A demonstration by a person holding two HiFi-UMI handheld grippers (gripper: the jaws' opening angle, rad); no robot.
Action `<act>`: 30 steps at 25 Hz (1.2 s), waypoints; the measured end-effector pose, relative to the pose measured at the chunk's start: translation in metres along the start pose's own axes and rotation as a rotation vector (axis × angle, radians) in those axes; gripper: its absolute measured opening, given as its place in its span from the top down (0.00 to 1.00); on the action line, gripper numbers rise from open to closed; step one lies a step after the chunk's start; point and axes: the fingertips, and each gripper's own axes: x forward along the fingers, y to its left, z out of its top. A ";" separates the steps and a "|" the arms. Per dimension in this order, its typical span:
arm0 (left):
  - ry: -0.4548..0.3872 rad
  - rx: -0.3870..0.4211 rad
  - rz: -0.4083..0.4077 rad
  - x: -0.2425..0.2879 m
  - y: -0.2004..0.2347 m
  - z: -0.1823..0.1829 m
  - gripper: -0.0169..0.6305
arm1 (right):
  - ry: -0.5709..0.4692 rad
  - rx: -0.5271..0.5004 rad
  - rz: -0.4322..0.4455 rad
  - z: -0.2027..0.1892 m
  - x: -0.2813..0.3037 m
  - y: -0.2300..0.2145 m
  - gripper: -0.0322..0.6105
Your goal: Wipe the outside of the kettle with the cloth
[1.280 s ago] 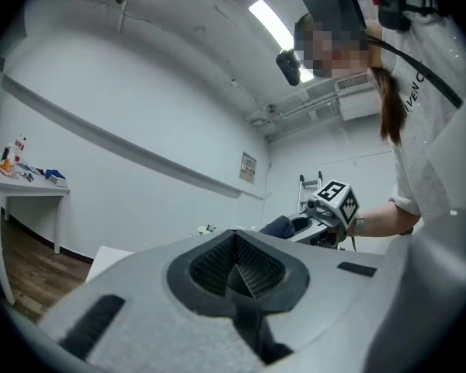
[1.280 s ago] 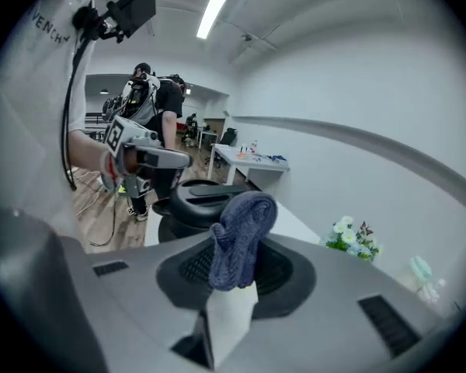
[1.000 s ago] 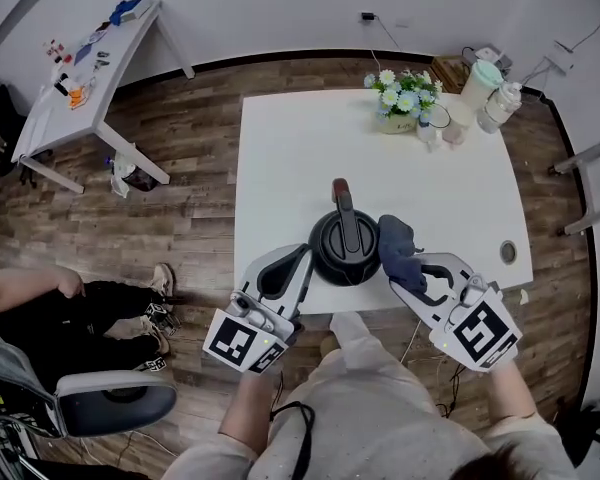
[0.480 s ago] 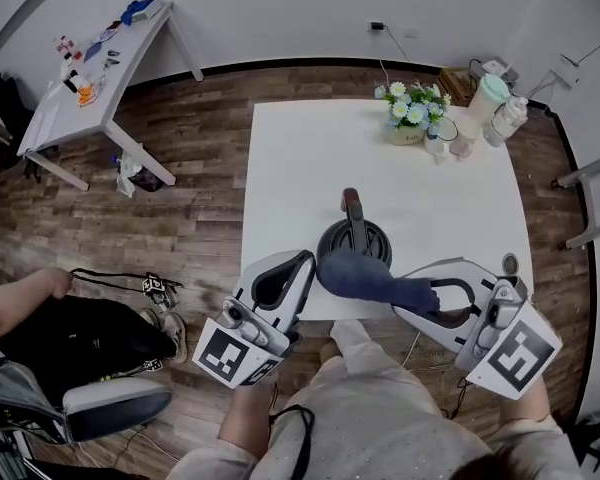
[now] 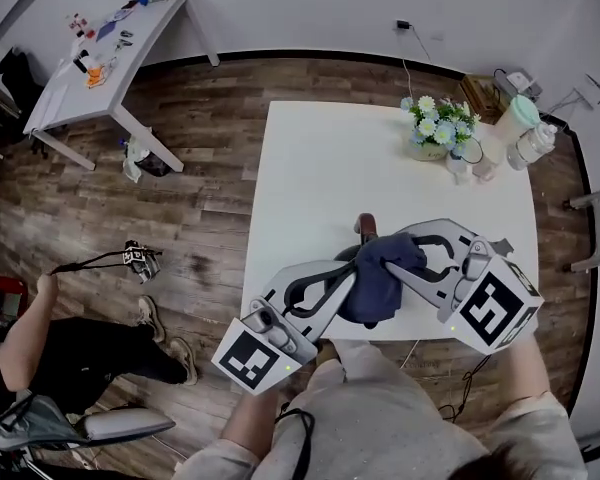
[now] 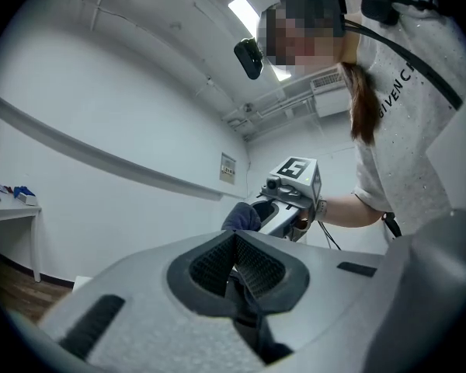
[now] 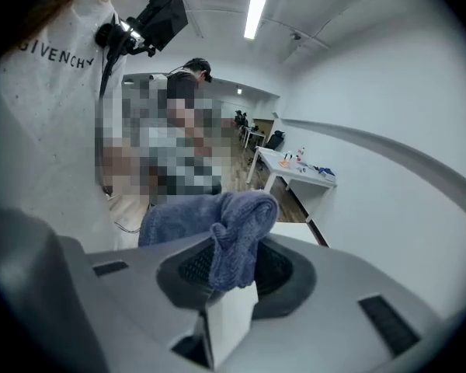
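Right tongs [image 7: 231, 277] pinch soft, bunched blue cloth [image 7: 217, 216].

We wear a pale speckled short-sleeved T-shirt [image 5: 380, 418] with dark capital lettering [image 6: 396, 84] across the chest, and a thin black cable [image 5: 298, 433] loops down its front. A black head camera [image 7: 151, 22] sits above our brow. Our two tools are moulded grey plastic, the left gripper [image 5: 346, 272] and the right gripper [image 5: 405, 258]. Each has dark ribbed pads [image 6: 252, 266] and a white cube with black square markers [image 5: 495, 310], with a small green light on the cube's edge.
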 end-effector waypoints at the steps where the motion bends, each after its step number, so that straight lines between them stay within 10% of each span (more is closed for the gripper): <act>1: -0.002 -0.003 0.005 0.003 0.006 -0.001 0.96 | 0.015 -0.015 -0.007 -0.003 0.004 -0.010 0.84; 10: 0.016 -0.034 0.159 0.017 0.059 -0.020 0.96 | 0.125 -0.144 -0.024 -0.033 0.046 -0.079 0.84; 30: 0.063 -0.148 0.303 -0.009 0.083 -0.065 0.96 | 0.116 -0.045 0.227 -0.084 0.115 -0.078 0.84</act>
